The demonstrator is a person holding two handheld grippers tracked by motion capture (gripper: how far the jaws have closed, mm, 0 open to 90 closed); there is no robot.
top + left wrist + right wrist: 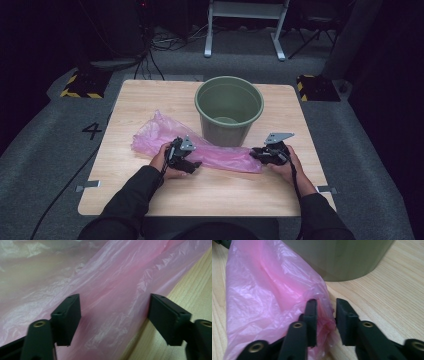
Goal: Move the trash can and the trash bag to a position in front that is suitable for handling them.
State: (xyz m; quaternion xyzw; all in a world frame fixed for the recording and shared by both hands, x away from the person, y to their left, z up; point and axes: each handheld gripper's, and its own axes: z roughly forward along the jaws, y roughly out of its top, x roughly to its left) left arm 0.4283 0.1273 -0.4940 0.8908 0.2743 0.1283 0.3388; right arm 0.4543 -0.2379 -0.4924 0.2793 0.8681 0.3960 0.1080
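Our left gripper [115, 315] had its jaws standing wide apart, the pink plastic bag [105, 290] spread between and beyond them with neither pad pressing on it. In the high view that gripper [192, 162] sat over the middle of the bag [165, 135], which lay flat and crumpled across the wooden table [150, 195], one end puffed up toward the left, the other trailing in front of the green bin [229, 110].

Our right gripper [325, 320] had its jaws only narrowly parted around the bunched corner of the bag [269, 297]; film lay between the pads, but a gap showed on the right-hand side, so we judged it loose rather than clamped. From above, that gripper [257, 154] sat at the bag's right end, just beside the base of the bin.

We judged the risks to lie in the film itself. With neither gripper pinching firmly, any lift would probably let the slippery plastic slide out. If we closed the left jaws where they stood, we might catch both layers together and leave the mouth sealed. The right gripper worked so near the bin's wall [342, 260] that a careless swing could knock it.
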